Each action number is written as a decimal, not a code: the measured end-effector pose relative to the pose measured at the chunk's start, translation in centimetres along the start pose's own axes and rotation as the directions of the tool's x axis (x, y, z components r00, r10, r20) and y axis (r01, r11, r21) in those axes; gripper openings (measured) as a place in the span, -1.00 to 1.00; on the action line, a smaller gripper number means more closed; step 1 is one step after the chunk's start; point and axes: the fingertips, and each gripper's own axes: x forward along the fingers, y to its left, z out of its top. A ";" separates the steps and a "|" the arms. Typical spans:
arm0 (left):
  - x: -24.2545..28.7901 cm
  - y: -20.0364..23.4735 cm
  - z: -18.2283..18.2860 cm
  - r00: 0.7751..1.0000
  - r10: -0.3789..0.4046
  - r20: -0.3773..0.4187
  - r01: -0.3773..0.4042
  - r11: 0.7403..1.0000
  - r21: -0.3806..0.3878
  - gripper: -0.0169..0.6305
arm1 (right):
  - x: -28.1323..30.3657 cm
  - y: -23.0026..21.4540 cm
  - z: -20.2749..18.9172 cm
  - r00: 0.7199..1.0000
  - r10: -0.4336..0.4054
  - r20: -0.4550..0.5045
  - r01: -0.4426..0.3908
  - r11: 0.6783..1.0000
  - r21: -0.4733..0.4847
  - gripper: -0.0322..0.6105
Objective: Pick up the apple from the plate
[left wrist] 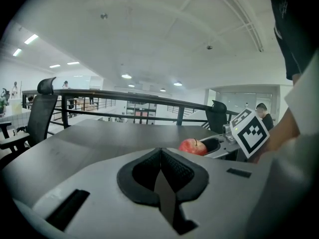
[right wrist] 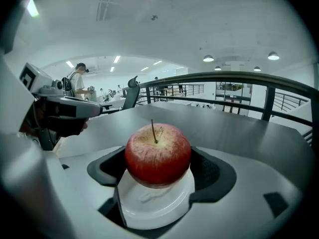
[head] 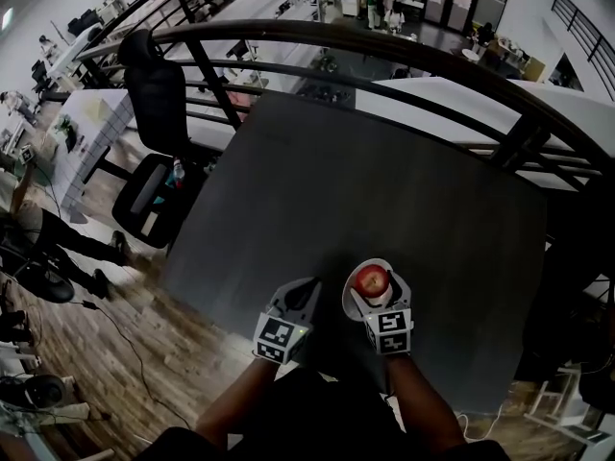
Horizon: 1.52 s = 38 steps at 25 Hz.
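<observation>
The table [head: 384,181] lies bare and wide open beyond the plate [right wrist: 159,205], all the way to the railing [head: 413,54] that fences its far edge. Off to the left, an office chair [head: 159,113] stands clear of the table's corner, well apart from the action. It's tight at the near edge: the right gripper [right wrist: 158,166] has its jaws snug against both sides of the apple [right wrist: 157,153], with no gap to slip through. The left gripper [head: 307,291], jaws pressed together, sits just beside the plate and blocks that flank. Above the apple, open air.
</observation>
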 end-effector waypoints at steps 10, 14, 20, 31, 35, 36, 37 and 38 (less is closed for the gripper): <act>-0.2 -0.5 3.4 0.998 -0.010 0.068 0.009 1.000 0.020 -0.88 | -4.1 0.4 6.9 0.984 -0.022 0.178 0.021 1.000 0.007 0.33; -0.7 -0.9 4.7 0.995 -0.033 0.096 0.030 0.999 0.030 -0.88 | -5.8 1.2 9.2 0.969 -0.018 0.245 0.015 1.000 0.014 0.33; -0.8 -1.5 7.1 0.990 -0.038 0.138 0.030 0.998 0.056 -0.88 | -8.6 1.1 12.8 0.944 -0.020 0.329 0.025 1.000 -0.010 0.33; -2.1 -1.3 9.6 0.983 -0.042 0.181 0.028 0.997 0.078 -0.88 | -12.3 2.1 16.0 0.899 -0.027 0.438 0.029 1.000 0.002 0.33; -2.1 -1.8 10.6 0.978 -0.061 0.201 0.044 0.995 0.085 -0.88 | -13.7 1.8 17.4 0.884 -0.040 0.465 0.054 0.998 -0.017 0.33; -2.1 -1.8 10.7 0.977 -0.061 0.204 0.045 0.995 0.083 -0.88 | -13.9 1.7 17.6 0.884 -0.046 0.464 0.060 0.998 -0.014 0.33; -2.0 -1.8 10.8 0.977 -0.061 0.205 0.045 0.996 0.082 -0.88 | -14.1 1.6 17.8 0.884 -0.052 0.464 0.064 0.998 -0.012 0.33; -1.9 -1.8 10.8 0.977 -0.060 0.206 0.044 0.996 0.082 -0.88 | -14.3 1.5 18.0 0.884 -0.056 0.465 0.068 0.998 -0.009 0.33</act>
